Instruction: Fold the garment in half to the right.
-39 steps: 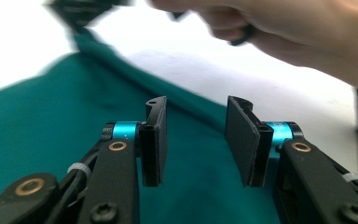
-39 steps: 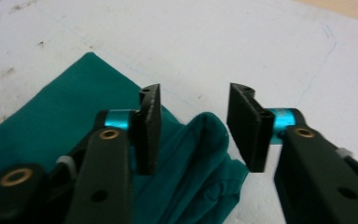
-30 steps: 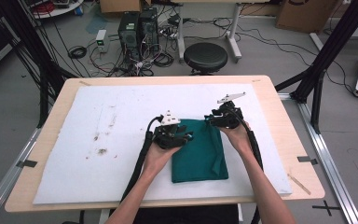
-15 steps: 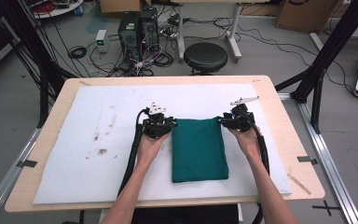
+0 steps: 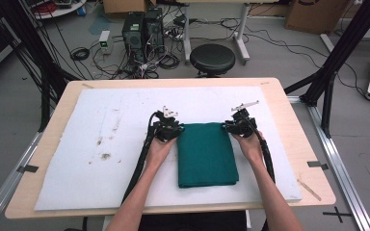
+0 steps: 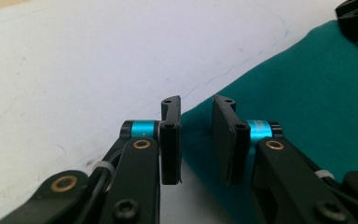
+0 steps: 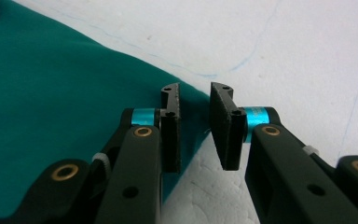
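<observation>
From above, my left gripper (image 5: 169, 129) and right gripper (image 5: 238, 126) flank the green cloth (image 5: 206, 154); my gripper views show each pair of jaws closing, narrowly parted, pinching nothing

Teal-green cloth (image 5: 206, 154), white mat (image 5: 101, 139) (brown-stained), black grippers (image 5: 167, 129)

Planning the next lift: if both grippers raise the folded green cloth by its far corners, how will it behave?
The green cloth is probably floppy: it lies flat in soft folded layers, so the layers would likely hang and unfold. It looks light. On the white foam sheet, a push may bunch it.
</observation>
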`<state>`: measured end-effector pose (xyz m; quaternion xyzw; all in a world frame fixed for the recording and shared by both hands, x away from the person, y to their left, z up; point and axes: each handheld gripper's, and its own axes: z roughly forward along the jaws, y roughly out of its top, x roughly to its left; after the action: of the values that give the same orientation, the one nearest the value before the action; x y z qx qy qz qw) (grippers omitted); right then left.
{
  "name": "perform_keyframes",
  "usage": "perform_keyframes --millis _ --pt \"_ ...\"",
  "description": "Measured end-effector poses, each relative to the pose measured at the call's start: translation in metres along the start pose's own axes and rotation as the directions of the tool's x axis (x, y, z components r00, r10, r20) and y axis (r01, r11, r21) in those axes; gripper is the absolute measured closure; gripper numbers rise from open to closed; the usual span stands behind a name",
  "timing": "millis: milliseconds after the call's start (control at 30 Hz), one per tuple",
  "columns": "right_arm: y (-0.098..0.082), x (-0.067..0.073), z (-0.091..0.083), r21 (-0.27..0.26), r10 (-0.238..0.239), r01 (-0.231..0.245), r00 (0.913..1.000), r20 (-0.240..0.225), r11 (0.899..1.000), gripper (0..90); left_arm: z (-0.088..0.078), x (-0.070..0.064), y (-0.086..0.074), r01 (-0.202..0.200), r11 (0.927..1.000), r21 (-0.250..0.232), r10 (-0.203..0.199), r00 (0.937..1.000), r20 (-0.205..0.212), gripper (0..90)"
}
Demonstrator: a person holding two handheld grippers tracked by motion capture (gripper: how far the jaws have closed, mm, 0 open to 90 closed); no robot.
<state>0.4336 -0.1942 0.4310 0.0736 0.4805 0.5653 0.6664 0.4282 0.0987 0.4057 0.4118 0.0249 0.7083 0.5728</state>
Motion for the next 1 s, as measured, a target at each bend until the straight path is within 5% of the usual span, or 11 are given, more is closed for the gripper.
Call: perform_keyframes --millis 200,300,400,533,633,767,867,933,1000 --pt "-0.003 -0.001 -0.007 -0.004 0.03 -0.03 0.9988 0.039 1.0 66.6 -0.011 0.001 0.002 0.012 0.9995 -0.028 -0.013 0.9992 -0.038 68.8" --pt "-0.007 0.001 -0.021 -0.05 0.043 -0.041 0.9978 0.05 0.998 63.9 -0.027 0.001 0.0 0.032 0.9963 -0.079 -0.029 0.9988 0.04 68.0" --pt "-0.016 0.01 -0.036 -0.096 0.016 -0.015 0.9999 0.005 0.995 64.6 -0.042 -0.006 -0.005 -0.009 0.9939 -0.11 0.022 0.9933 0.114 68.2" --pt "-0.031 0.03 -0.051 -0.125 -0.036 0.029 0.9978 -0.055 0.992 67.9 -0.051 -0.018 -0.014 -0.051 0.9942 -0.094 0.071 0.9744 0.213 69.5" --pt "-0.046 0.045 -0.053 -0.108 -0.09 0.079 0.9909 -0.1 0.991 69.0 -0.049 -0.029 -0.022 -0.102 0.9932 -0.055 0.112 0.9645 0.239 70.1" --pt "-0.062 0.047 -0.048 -0.065 -0.075 0.068 0.9915 -0.106 0.996 68.8 -0.041 -0.03 -0.033 -0.12 0.9924 0.026 0.112 0.9716 0.208 70.1" --pt "-0.071 0.043 -0.053 -0.084 -0.033 0.023 0.9921 -0.121 0.996 66.8 -0.05 -0.03 -0.035 -0.115 0.9933 0.0 0.113 0.9734 0.199 68.7" --pt "-0.074 0.045 -0.059 -0.104 -0.04 0.027 0.9916 -0.123 0.994 65.2 -0.059 -0.03 -0.035 -0.1 0.9942 -0.04 0.106 0.9673 0.23 68.3" --pt "-0.078 0.051 -0.069 -0.13 -0.048 0.028 0.9877 -0.149 0.991 64.6 -0.074 -0.035 -0.039 -0.093 0.9922 -0.083 0.115 0.9414 0.317 68.0"
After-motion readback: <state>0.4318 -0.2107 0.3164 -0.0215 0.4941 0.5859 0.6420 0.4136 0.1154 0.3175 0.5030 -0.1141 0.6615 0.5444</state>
